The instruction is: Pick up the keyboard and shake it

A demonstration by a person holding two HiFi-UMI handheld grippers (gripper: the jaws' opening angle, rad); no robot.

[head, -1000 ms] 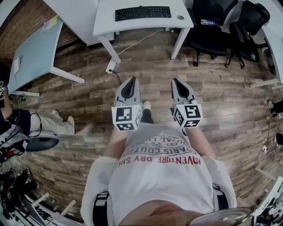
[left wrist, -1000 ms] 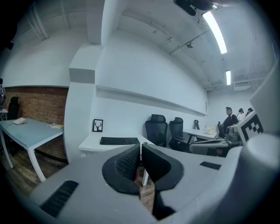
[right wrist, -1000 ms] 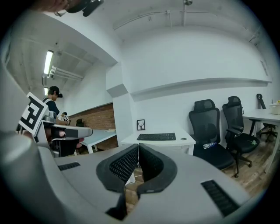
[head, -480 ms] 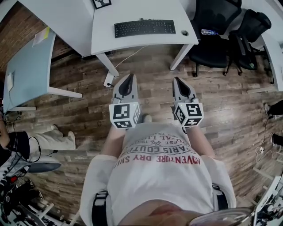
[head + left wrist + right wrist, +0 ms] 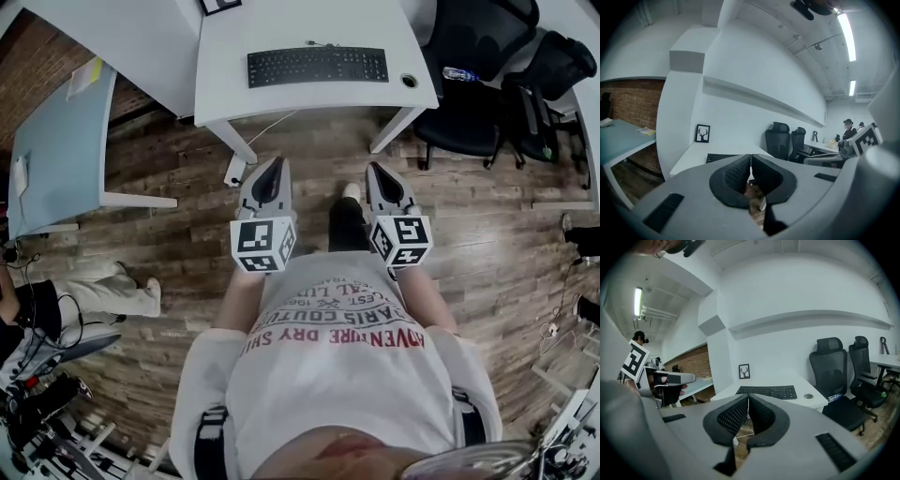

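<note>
White worktop [image 5: 225, 56] above wood floor [image 5: 187, 225]: the keyboard [image 5: 318, 67] lies along its near edge. My left gripper [image 5: 274, 167] and right gripper [image 5: 378, 171] hover short of it, jaws pressed together, empty.

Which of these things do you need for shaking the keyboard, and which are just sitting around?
For the job:
keyboard, on the white desk
left claw, shut and empty
right claw, shut and empty

Just lying about:
chairs
deer picture
blue table
bottle
</note>
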